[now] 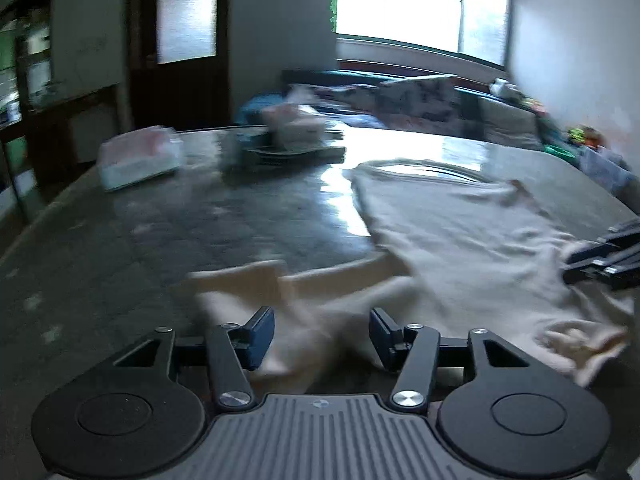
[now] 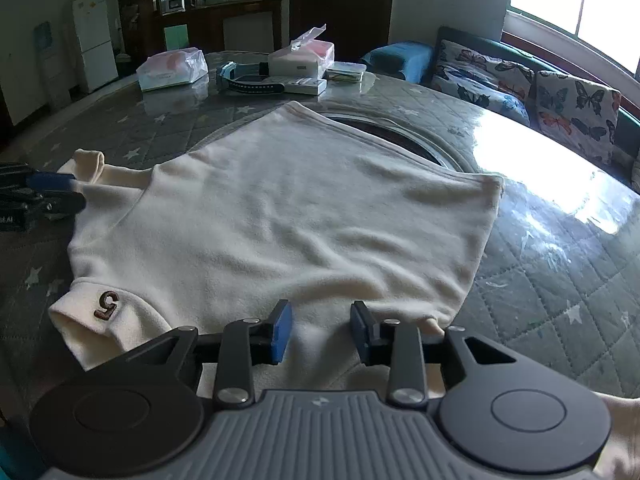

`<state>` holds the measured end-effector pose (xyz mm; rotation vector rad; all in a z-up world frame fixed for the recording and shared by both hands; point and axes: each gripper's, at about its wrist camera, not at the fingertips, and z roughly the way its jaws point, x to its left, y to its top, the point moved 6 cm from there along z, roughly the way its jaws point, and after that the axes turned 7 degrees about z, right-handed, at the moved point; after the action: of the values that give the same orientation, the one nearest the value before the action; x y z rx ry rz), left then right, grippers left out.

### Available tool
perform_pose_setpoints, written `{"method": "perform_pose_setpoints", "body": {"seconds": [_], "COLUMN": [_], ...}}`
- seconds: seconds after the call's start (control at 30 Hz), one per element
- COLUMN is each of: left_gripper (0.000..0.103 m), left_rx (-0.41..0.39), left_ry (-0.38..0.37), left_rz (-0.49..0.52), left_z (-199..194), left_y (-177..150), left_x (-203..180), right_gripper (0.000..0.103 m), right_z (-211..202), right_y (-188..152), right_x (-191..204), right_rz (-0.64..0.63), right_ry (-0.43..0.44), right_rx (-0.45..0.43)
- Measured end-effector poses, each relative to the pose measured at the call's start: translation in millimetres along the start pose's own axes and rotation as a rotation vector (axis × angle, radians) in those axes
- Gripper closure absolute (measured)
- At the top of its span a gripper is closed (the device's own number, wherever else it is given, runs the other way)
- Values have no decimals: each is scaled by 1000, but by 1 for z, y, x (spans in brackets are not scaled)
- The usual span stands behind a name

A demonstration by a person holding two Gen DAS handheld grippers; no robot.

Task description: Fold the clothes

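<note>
Cream shirt (image 2: 280, 208) is lying on the bench (image 2: 560, 280); both hand-held grippers, left (image 1: 322, 338) and right (image 2: 320, 332), are hovering spread wide above it, gripping nothing.

From my remote station I note a round table (image 2: 560, 264) with a grey quilted, star-patterned cover under a glossy sheet. At its far side sit a plastic-wrapped packet (image 2: 172, 65), a dark strap (image 2: 248, 80), an opened tissue pack (image 2: 302, 56) and a flat box (image 2: 346, 71). Behind the table stands a sofa (image 2: 404, 58) with butterfly-print cushions (image 2: 480, 74). A white fridge (image 2: 94, 38) stands against the far wall, a dark door (image 2: 352, 0) beyond, a bright window (image 1: 416, 0) above the sofa.
</note>
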<state>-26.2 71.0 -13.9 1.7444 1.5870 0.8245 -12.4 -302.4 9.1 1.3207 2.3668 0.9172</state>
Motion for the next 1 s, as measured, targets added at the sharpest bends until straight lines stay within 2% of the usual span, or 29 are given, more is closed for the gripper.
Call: {"method": "perform_pose_setpoints", "body": {"seconds": [0.13,0.17,0.3,0.4,0.43,0.57,0.63,0.8,0.9,1.0], "left_gripper": [46,46,57,57,57,58,56,51,49,48], "left_rx": [14,12,38,60,64,48,31,27,51,50], "left_ry": [67,95,228,341,357,317,257,134,130,145], "left_rz": [-18,0,70,49,30,-48,-62,1,70,89], "left_z": [3,4,10,17,16,6,0,0,8,13], "left_y": [-6,-6,-1,4,5,10,11,5,0,-3], "left_x": [23,25,39,61,67,71,59,20,5,6], "right_gripper": [68,68,65,65,65,64,64,63,62,62], "right_z": [0,0,1,1,0,1,1,1,1,1], "right_y": [0,0,0,0,0,0,1,0,0,0], "right_x": [0,-1,-1,-1,-1,-2,-2,-2,-2,-3], "right_rz": [2,3,4,4,4,6,6,4,5,7], "right_ry": [1,1,-2,-4,-4,-4,-4,-5,-5,-5], "right_rx": [-1,-1,-1,-2,-2,-2,-1,0,0,-1]}}
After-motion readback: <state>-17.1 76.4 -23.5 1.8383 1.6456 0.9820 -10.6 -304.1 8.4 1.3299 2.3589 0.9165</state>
